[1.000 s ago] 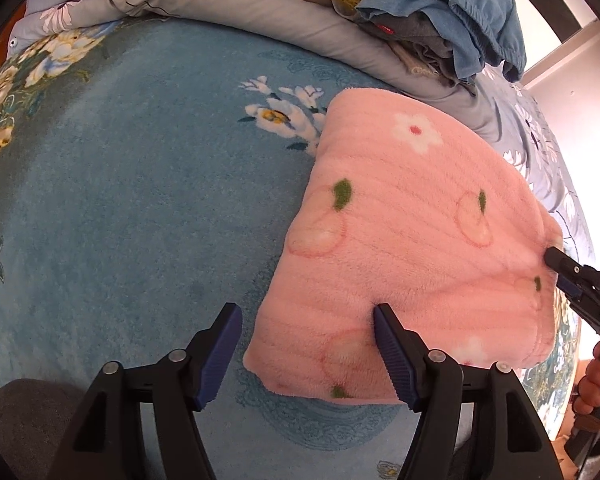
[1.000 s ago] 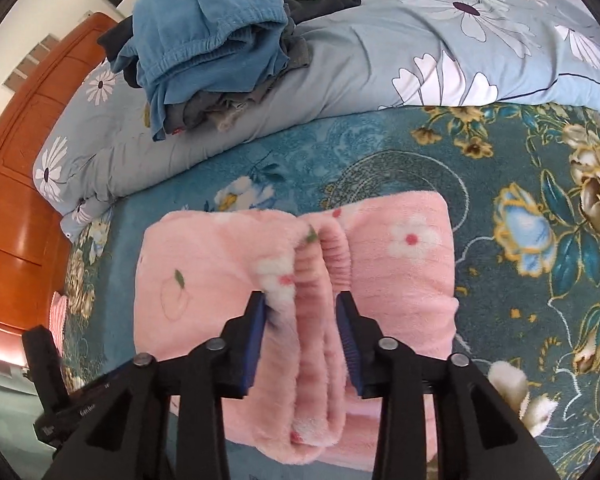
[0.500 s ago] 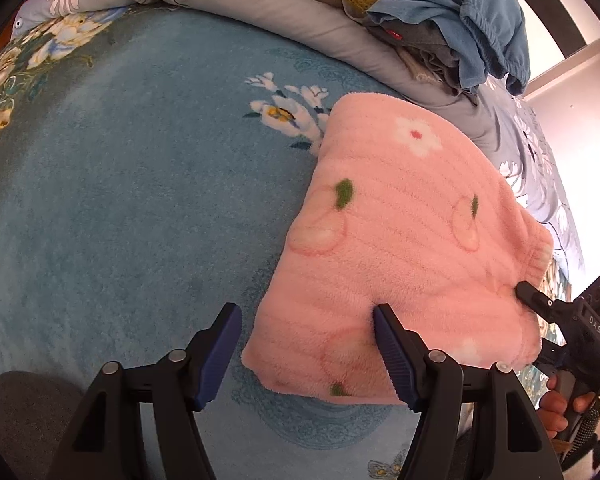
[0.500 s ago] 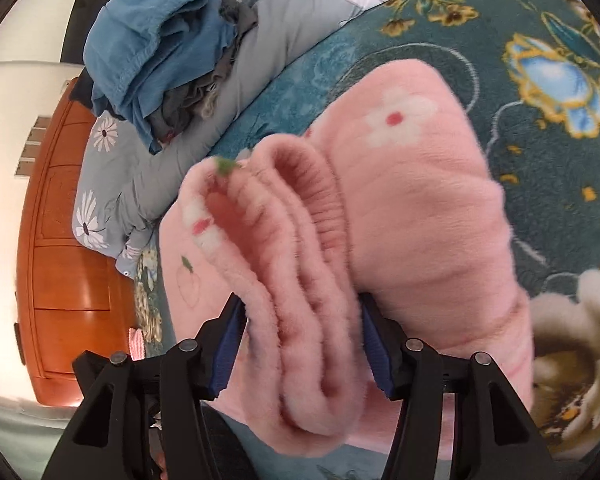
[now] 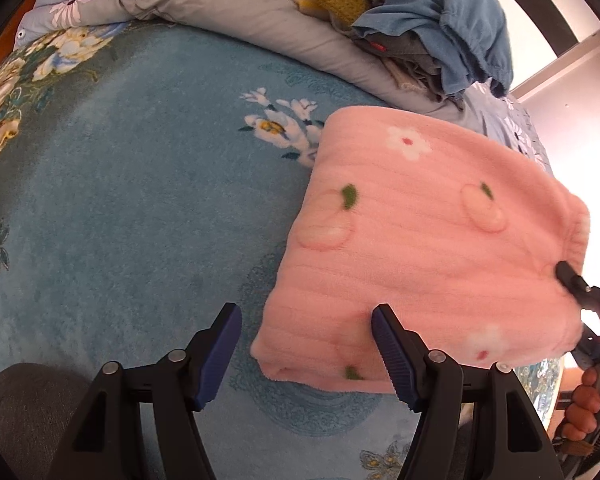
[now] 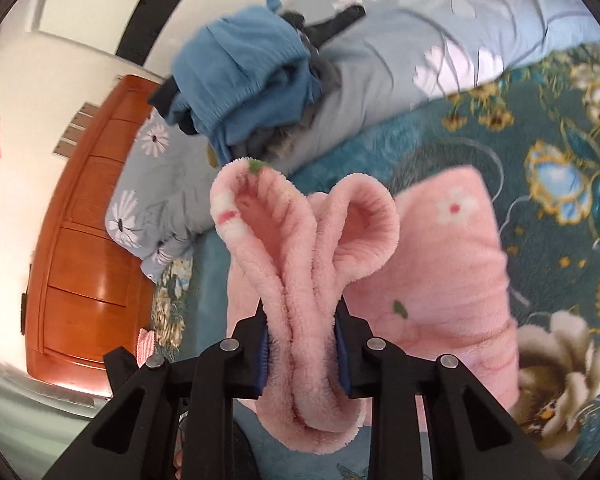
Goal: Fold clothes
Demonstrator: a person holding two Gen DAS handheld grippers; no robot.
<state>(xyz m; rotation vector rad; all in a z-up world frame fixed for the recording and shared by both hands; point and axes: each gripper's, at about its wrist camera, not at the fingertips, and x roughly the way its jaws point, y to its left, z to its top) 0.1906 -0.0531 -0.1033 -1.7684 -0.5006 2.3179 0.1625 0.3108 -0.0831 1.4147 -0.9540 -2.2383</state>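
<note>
A folded pink fleece garment [image 5: 428, 248] with peach and flower prints lies on the teal floral blanket [image 5: 120, 200]. My left gripper [image 5: 306, 344] is open, low over the blanket at the garment's near left corner, its right finger over the fabric edge. My right gripper [image 6: 300, 344] is shut on the garment's bunched elastic edge [image 6: 304, 240] and lifts it off the rest of the garment [image 6: 452, 264]. The right gripper also shows at the garment's right side in the left wrist view [image 5: 576, 280].
A pile of unfolded clothes, blue on top [image 5: 440, 20], sits on a grey floral quilt [image 5: 228, 4] behind the garment; it also shows in the right wrist view [image 6: 252, 80]. A wooden headboard [image 6: 84, 240] stands at the left.
My right gripper has raised the garment's pinched edge up off the blanket and tilted upward. My left gripper has stayed open and shifted only slightly.
</note>
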